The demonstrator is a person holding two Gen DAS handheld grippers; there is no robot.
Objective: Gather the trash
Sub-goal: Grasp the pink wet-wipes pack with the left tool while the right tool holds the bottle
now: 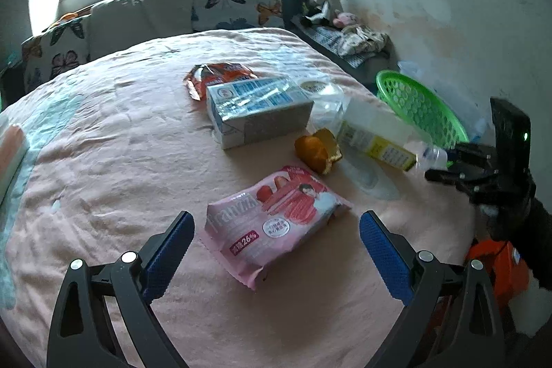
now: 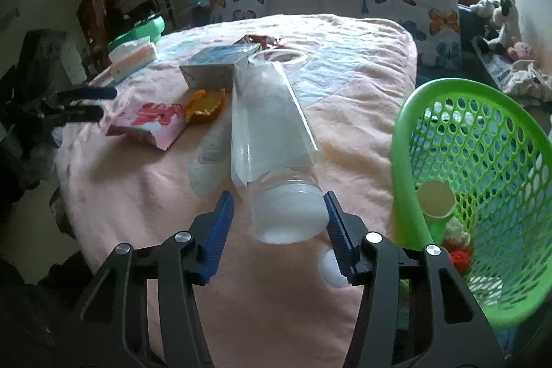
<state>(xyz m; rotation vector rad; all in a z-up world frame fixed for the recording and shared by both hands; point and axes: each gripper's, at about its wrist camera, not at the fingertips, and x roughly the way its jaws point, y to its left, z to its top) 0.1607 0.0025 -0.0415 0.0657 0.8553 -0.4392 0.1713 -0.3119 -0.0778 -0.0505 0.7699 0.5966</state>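
Right tongs (image 2: 277,223) hold the clear bottle (image 2: 272,133) by its cap end, lifted above the bed (image 2: 362,112), beside the green basket (image 2: 479,168). Left tongs (image 1: 276,250) spread wide near pink wrapper (image 1: 272,226). Only the right wrist view shows trash inside the basket.

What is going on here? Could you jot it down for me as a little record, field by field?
Setting: bed with pink cover
Left gripper: open, hovering just short of the pink snack packet
Right gripper: around the cap end of the clear bottle; whether it grips is unclear
Bottle: raised at the cap end, beside the bin
Bin: green basket at the bed's edge, some trash already inside
Still on the bed: blue carton, orange wrapper, red packet
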